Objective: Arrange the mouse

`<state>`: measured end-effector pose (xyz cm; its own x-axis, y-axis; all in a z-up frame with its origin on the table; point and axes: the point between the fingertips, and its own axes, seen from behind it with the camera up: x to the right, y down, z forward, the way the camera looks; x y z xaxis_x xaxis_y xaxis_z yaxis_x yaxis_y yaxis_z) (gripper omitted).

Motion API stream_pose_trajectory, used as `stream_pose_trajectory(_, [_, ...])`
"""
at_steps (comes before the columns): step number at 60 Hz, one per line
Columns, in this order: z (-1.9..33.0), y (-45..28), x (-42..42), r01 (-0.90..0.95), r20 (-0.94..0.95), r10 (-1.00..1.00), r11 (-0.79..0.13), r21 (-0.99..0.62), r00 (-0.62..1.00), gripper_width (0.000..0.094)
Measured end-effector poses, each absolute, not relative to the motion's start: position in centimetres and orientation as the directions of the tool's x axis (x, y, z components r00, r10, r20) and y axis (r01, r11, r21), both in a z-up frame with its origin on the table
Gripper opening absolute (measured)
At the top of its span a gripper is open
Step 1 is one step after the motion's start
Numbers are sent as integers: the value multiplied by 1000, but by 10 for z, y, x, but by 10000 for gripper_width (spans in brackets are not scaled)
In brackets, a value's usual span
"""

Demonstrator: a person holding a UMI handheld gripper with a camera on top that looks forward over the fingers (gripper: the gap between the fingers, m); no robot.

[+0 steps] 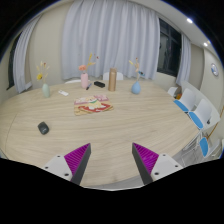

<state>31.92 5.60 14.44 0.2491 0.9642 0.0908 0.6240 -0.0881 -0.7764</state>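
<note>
While the tongs (111, 160) hang released at the bottom of the frame, their two purple-padded fingers (77, 158) spread well apart with nothing between them, the task looks barely begun; no grasp has been made and the fingers touch nothing. What I take to be the mouse (43, 127), a small dark object, lies alone on the pale wooden surface (120, 125) at the middle left of the frame, ahead of the left finger and off to its side, well apart from both fingers; it is too small to tell its facing. Beyond it, near the centre of the frame, a flat cluster of pinkish and pale items (91, 103) rests on the surface; further back stand a pink bottle (84, 77), a tan bottle-like container (112, 79), a blue vase (136, 84) and, at the upper left, a pale vase with stems (45, 88); white curtains (100, 35) hang behind. Blue-and-white chairs (195, 112) line the right edge of the surface. As I judge it, everything remains to do: swing the tongs left and forward toward the mouse, close on it, then carry it to its proper place; where that place is, the view does not show.
</note>
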Motion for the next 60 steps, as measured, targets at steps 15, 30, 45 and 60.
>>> stream_pose_trajectory(15, [126,-3,322,655,73,985,-48,-754,157,850])
stream_pose_trajectory(30, [103,-119,324,682,5,1000,20,-731,-23,850])
stream_pose_trajectory(45, [92,-211,311,671,-4,988,103,-734,-157,852])
stream_pose_trajectory(60, [84,-249,270,632,-4,989,94,-769,-151,853])
